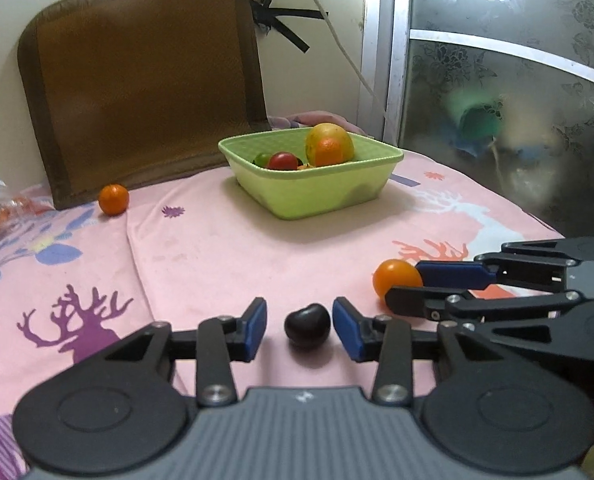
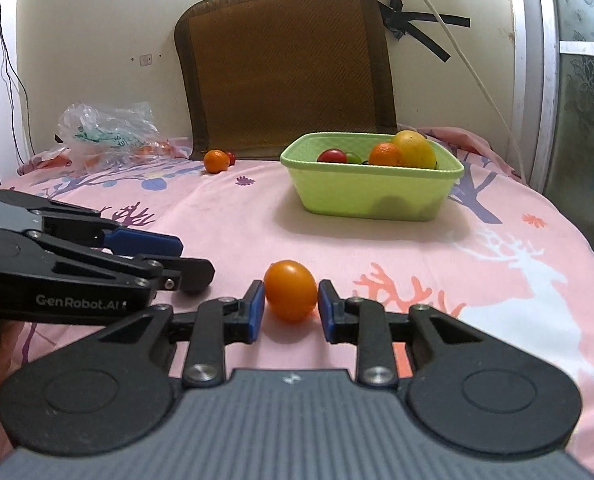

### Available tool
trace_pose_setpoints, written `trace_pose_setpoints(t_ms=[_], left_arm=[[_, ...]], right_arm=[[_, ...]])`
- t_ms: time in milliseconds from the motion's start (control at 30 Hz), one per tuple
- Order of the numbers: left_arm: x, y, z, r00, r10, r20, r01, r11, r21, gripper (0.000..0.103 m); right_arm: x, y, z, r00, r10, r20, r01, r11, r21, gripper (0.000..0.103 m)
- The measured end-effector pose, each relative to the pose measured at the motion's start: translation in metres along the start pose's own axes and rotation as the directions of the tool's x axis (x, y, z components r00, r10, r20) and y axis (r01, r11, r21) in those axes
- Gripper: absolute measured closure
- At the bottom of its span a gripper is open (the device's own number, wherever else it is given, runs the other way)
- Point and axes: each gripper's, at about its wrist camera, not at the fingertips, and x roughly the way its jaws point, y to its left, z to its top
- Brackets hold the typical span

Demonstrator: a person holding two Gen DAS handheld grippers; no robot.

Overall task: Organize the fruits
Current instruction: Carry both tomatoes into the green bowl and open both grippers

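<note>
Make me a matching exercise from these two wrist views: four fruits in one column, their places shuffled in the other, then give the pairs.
Things:
1. dark fruit
2. orange tomato
3. mandarin
4. yellow fruit

Places:
A. in the green basket
B. between the fingers of the right gripper
C. on the cloth by the brown cushion
D. between the fingers of the left gripper

Pairs: 1-D, 2-B, 3-C, 4-A
</note>
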Motion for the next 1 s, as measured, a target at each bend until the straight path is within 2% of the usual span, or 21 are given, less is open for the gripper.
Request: trace_pose_setpoints(t_ms=[267,467,533,600,667,833,1000], left_arm=[[0.005,-0.002,-0.001,1.000,-0.001,-0.017,0.001,1.000,-0.001,0.066],[0.009,0.003,-0.003,0.999,-0.029,-0.024,0.028,0.999,-0.035,0.066],[0.009,0.004,-0.003,0.999,-0.037,-0.022,0.036,0.999,-0.034,0.069],[0.009,0.003,-0.003,0.998,-0.063,-0.024,0.062,0.997,-0.038,0.077],[0.008,0.003,-0.001,0.997,-0.069,-0.022,0.069,0.997,-0.037,0.077],[0.005,0.014,0.021,0.993,-0.114,0.014,0.114,0.991,-0.075,0.077],[0.014,0.023,0.069,0.991,-0.119,0.061,0.122,0.991,-0.053,0.077]], right_arm=[[0.003,-0.002,-0.001,1.000,0.013,-0.005,-0.013,1.000,0.005,0.071],[0.005,-0.002,-0.001,1.000,0.018,-0.009,-0.018,1.000,0.007,0.071],[0.005,-0.002,-0.001,1.000,0.019,-0.010,-0.019,1.000,0.004,0.071],[0.005,-0.003,-0.001,1.000,0.019,-0.009,-0.019,1.000,0.000,0.072],[0.004,-0.004,0.000,1.000,0.020,-0.004,-0.020,1.000,0.010,0.072],[-0.001,-0.012,0.012,0.998,0.021,0.063,-0.024,0.999,0.043,0.072],[0.006,-0.023,0.045,0.987,-0.019,0.160,0.015,1.000,0.026,0.072]])
